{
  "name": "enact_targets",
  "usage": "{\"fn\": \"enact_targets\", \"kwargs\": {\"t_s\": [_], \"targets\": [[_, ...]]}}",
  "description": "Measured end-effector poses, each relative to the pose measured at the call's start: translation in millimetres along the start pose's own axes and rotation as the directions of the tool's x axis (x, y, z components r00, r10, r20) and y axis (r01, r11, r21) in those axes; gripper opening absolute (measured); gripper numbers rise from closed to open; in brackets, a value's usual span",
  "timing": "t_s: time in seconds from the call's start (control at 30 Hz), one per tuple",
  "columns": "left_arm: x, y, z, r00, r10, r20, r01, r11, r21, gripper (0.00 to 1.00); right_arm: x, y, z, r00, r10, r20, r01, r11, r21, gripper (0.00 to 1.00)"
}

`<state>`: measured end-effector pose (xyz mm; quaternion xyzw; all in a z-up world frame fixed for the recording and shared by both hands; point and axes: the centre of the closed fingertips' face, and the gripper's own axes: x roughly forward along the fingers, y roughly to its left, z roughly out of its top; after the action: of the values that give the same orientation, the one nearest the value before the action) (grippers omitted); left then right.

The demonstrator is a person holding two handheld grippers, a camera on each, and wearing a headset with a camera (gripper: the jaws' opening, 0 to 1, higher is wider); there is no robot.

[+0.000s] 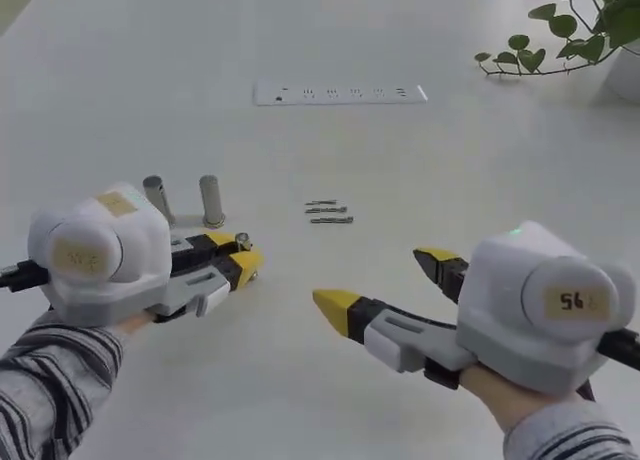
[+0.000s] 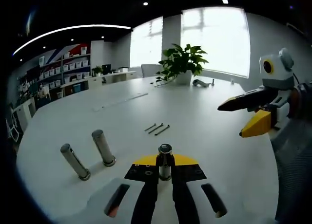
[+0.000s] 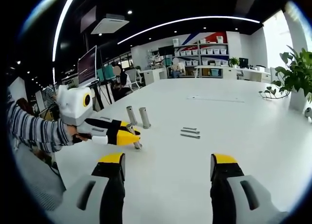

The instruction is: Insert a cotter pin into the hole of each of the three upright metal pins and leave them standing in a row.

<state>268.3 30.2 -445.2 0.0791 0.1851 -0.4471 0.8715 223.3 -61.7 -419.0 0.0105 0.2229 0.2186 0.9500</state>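
Note:
Two grey metal pins (image 1: 155, 195) (image 1: 211, 200) stand upright side by side on the white table (image 1: 300, 370); the left gripper view shows them too (image 2: 74, 161) (image 2: 103, 147). A third metal pin (image 2: 165, 153) stands between the jaws of my left gripper (image 2: 165, 161), which is shut on it near the table surface (image 1: 240, 250). Three cotter pins (image 1: 328, 212) lie in a small stack right of the pins, also in the right gripper view (image 3: 190, 132). My right gripper (image 1: 385, 280) hovers open and holds nothing, well short of the cotter pins (image 3: 168, 160).
A white power strip (image 1: 340, 93) lies flat further back on the table. A potted plant (image 1: 590, 30) stands at the far right corner. A person's striped sleeves (image 1: 50, 380) hold both grippers near the front edge.

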Motion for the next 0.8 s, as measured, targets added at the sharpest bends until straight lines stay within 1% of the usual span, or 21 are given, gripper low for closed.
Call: {"fn": "enact_targets", "kwargs": {"t_s": [0.03,0.07,0.2,0.37,0.53,0.73,0.8], "targets": [[0.6,-1.6,-0.3,1.0000,-0.003,-0.003,0.003,1.000,-0.005,0.05,0.0,0.0,-0.2,1.0000,0.001,-0.001,-0.001,1.000,-0.001,0.68],[1.1,-6.6,-0.2,0.9997,-0.024,-0.004,0.024,1.000,0.000,0.05,-0.1,-0.1,-0.5,1.0000,0.000,-0.003,0.000,1.000,-0.001,0.68],[3.7,-18.3,-1.9,0.9981,-0.060,-0.011,0.060,0.998,0.024,0.05,0.2,-0.4,-2.3,0.9999,-0.001,-0.011,0.001,1.000,-0.002,0.68],[7.8,-25.6,-7.9,0.9966,-0.078,-0.028,0.079,0.996,0.044,0.05,0.7,-0.3,-3.1,0.9999,-0.003,-0.015,0.003,1.000,0.005,0.66],[8.9,-26.7,-13.6,0.9946,-0.094,-0.044,0.097,0.993,0.066,0.05,0.1,-0.7,-3.7,0.9998,-0.007,-0.019,0.007,1.000,-0.001,0.65],[9.2,-26.8,-12.9,0.9932,-0.108,-0.043,0.112,0.990,0.081,0.05,0.6,4.5,-3.7,0.9996,0.010,-0.027,-0.010,1.000,-0.021,0.64],[9.2,-26.4,-13.1,0.9929,-0.111,-0.044,0.114,0.991,0.069,0.05,0.6,4.9,-2.8,0.9994,0.015,-0.030,-0.016,1.000,-0.027,0.63]]}}
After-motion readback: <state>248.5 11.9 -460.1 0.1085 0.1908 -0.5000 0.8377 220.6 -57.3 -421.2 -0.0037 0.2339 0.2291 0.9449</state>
